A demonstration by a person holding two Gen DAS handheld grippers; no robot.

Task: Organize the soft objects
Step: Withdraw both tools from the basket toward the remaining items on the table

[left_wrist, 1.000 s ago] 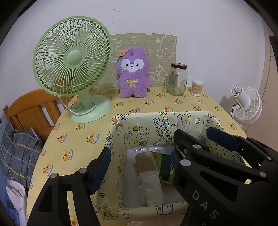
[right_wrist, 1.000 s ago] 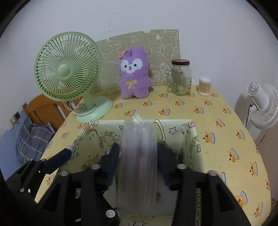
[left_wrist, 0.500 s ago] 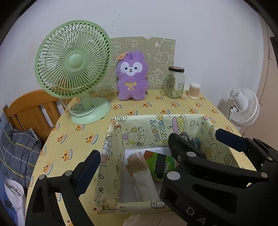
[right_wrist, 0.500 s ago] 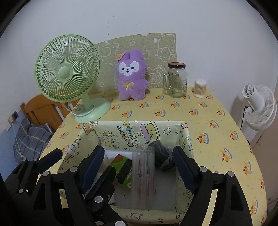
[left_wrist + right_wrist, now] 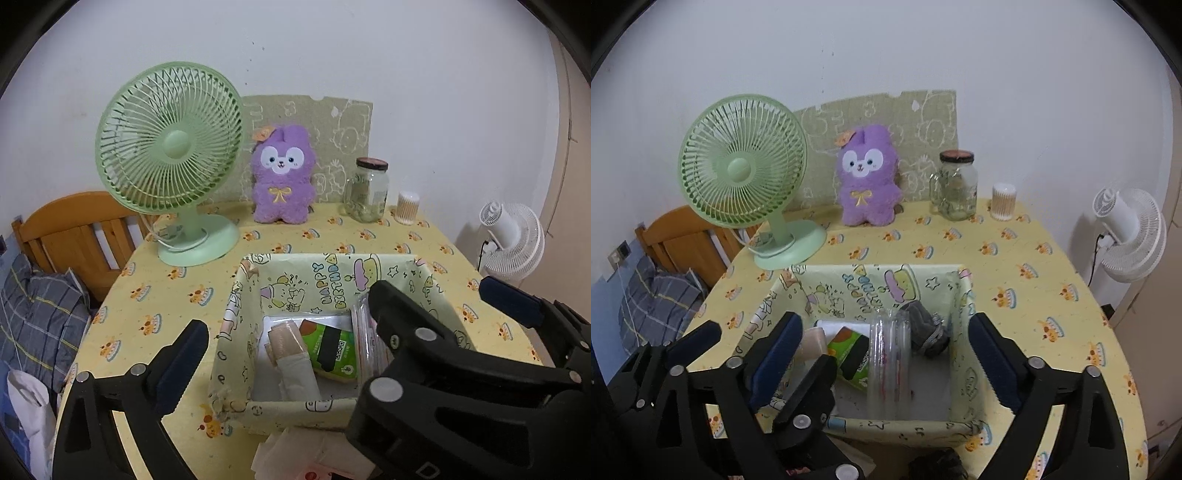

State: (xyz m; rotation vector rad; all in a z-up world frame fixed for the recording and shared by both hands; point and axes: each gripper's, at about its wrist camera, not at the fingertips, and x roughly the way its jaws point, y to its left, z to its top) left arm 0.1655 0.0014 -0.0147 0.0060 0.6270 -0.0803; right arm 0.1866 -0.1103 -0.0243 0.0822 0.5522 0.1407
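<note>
Right gripper (image 5: 886, 365) has let go of the clear plastic pack (image 5: 889, 363) and drawn back, jaws wide. Pack now leans in the paper-lined box (image 5: 875, 424), beside a grey sock (image 5: 925, 328), green packet (image 5: 332, 349) and beige roll (image 5: 291, 350). Left gripper (image 5: 280, 332) hovers near the box, jaws wide, empty. Purple plush (image 5: 866, 181) sits at far counter (image 5: 1015, 266), untouched; loose items lie before the box. Judged partway done.

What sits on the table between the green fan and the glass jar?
A purple plush toy stands between the green fan and the glass jar, against a patterned board; both wrist views show it.
</note>
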